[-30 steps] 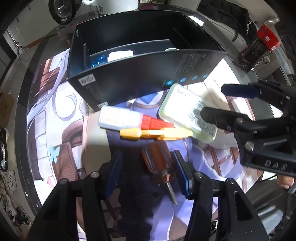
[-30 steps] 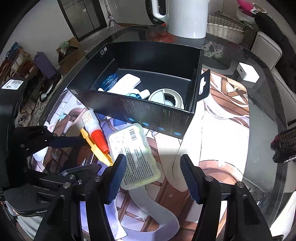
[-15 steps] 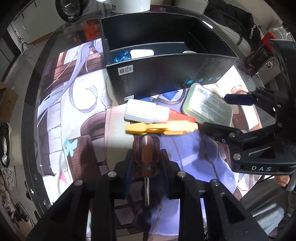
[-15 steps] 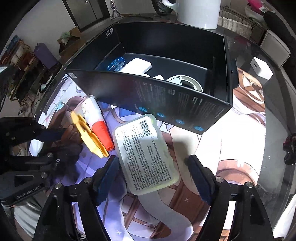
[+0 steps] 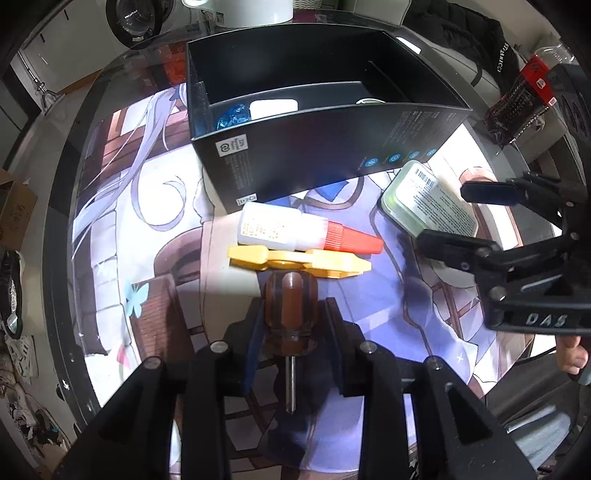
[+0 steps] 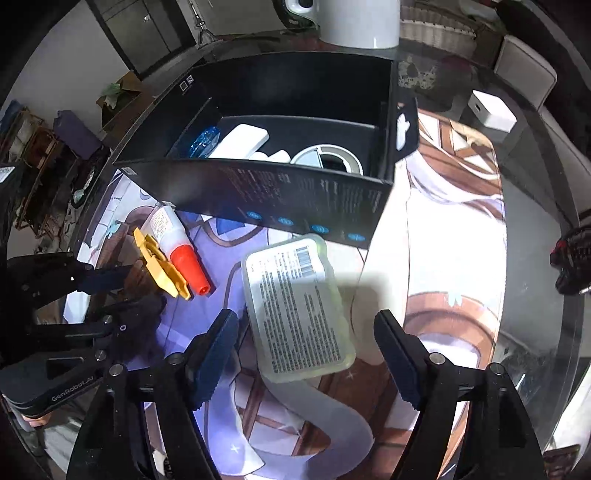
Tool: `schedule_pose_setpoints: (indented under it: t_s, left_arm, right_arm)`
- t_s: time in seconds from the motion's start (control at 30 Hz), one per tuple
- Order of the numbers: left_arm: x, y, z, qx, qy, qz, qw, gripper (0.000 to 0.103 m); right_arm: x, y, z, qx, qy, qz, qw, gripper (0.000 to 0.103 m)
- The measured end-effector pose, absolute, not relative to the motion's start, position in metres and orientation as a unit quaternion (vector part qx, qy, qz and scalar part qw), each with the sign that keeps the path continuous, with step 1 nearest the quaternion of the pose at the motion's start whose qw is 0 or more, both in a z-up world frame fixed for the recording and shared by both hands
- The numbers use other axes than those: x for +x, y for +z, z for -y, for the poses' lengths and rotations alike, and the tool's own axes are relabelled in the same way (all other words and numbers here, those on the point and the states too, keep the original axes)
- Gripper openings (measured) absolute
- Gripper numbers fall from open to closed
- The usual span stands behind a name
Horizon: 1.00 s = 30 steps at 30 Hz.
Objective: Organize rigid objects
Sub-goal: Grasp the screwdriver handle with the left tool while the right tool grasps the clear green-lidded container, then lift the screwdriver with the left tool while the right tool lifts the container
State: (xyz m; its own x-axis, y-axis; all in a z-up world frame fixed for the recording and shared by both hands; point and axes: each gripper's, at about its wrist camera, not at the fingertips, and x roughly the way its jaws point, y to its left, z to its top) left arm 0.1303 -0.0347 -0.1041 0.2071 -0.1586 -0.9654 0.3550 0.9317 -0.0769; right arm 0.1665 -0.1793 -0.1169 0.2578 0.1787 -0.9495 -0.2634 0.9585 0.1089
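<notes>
My left gripper [image 5: 291,317] is shut on a brown screwdriver [image 5: 290,306], handle pointing away, shaft toward the camera, held over the printed mat. Just beyond it lie a yellow clip [image 5: 299,260] and a white glue bottle with a red cap [image 5: 295,232]. A pale green flat case with a label [image 6: 297,310] lies on the mat. My right gripper [image 6: 304,354] is open and straddles the case's near end. It also shows in the left wrist view [image 5: 454,212]. The black box [image 6: 280,192] behind holds a blue item, a white case and a tape roll.
A white appliance [image 6: 360,22] stands behind the box. A white charger block [image 6: 491,110] and a black and red bit set [image 5: 517,107] lie on the glass table to the right. The mat [image 6: 454,266] covers the table's middle.
My left gripper closed on the screwdriver and raised it, turning its handle away. My right gripper moved forward around the green case. The box looks nearer in both views.
</notes>
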Motion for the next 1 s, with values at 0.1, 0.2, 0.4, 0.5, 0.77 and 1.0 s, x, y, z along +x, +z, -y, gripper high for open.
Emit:
schedule_pose_setpoints:
  t_s: [0.1,0.2,0.4,0.5,0.77,1.0]
  left_arm:
    - [0.132,-0.104,0.034,0.076,-0.165,-0.608,0.773,0.03]
    - [0.132,-0.103,0.032,0.074,-0.165,-0.607,0.774,0.03]
    - [0.13,-0.105,0.033,0.079,-0.165,-0.61,0.771,0.044]
    - [0.128,-0.105,0.037,0.088,-0.163,-0.605,0.774,0.05]
    - [0.124,-0.104,0.039,0.083,-0.167,-0.608,0.772,0.025]
    - [0.122,-0.094,0.04,0.084,-0.169,-0.594,0.782,0.025]
  right_arm:
    - [0.168,-0.125,0.17,-0.069,0.134,-0.603,0.784,0.058]
    - [0.165,-0.123,0.177,-0.025,0.128,-0.636,0.76,0.057]
    - [0.163,-0.12,0.181,-0.014,0.13,-0.631,0.765,0.059]
    - [0.165,-0.12,0.178,-0.019,0.134,-0.628,0.767,0.064]
    - [0.163,-0.128,0.162,-0.058,0.124,-0.628,0.766,0.057]
    - [0.158,-0.124,0.165,-0.052,0.129,-0.622,0.771,0.056]
